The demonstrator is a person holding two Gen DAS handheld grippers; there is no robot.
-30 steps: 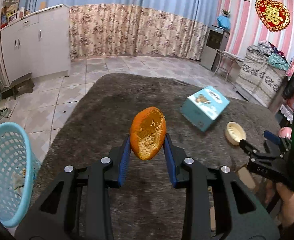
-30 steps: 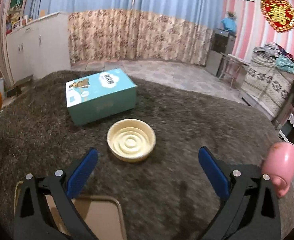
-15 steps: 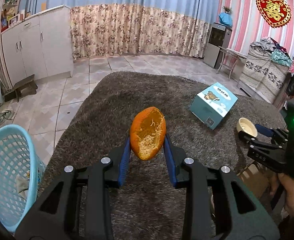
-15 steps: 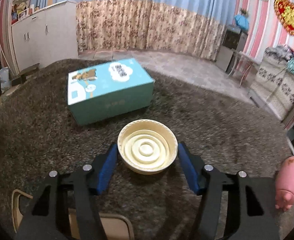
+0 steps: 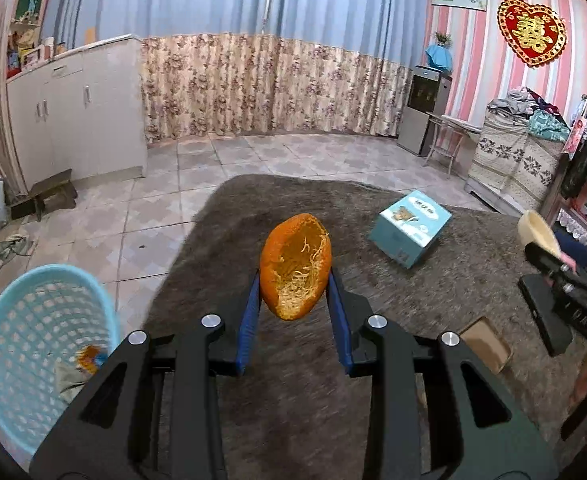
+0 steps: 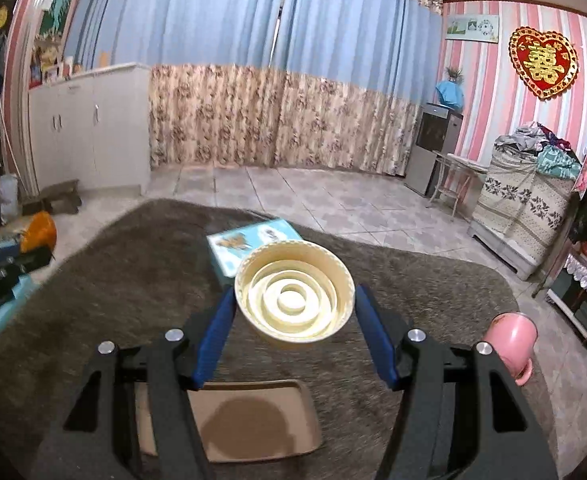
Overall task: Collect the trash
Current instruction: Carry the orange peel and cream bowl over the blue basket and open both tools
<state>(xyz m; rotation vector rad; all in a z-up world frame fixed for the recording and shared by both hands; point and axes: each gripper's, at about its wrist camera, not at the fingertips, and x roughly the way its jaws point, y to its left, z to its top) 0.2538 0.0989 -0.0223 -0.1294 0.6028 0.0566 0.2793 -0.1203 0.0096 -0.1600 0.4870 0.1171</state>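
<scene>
Orange peel (image 5: 295, 266) riding clenched in the left claw (image 5: 293, 280) above the table (image 5: 373, 300), heading for the blue basket (image 5: 21, 320) near left, cream lid (image 6: 293, 300) hanging lifted in the right claw's (image 6: 293, 304) grasp, teal box (image 5: 409, 224) waiting farther right.

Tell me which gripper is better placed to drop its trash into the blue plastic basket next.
Left. The left gripper holds the orange peel with the light blue mesh basket right beside it, lower left. The right gripper, holding the cream ribbed plastic lid, sits across the table.
</scene>
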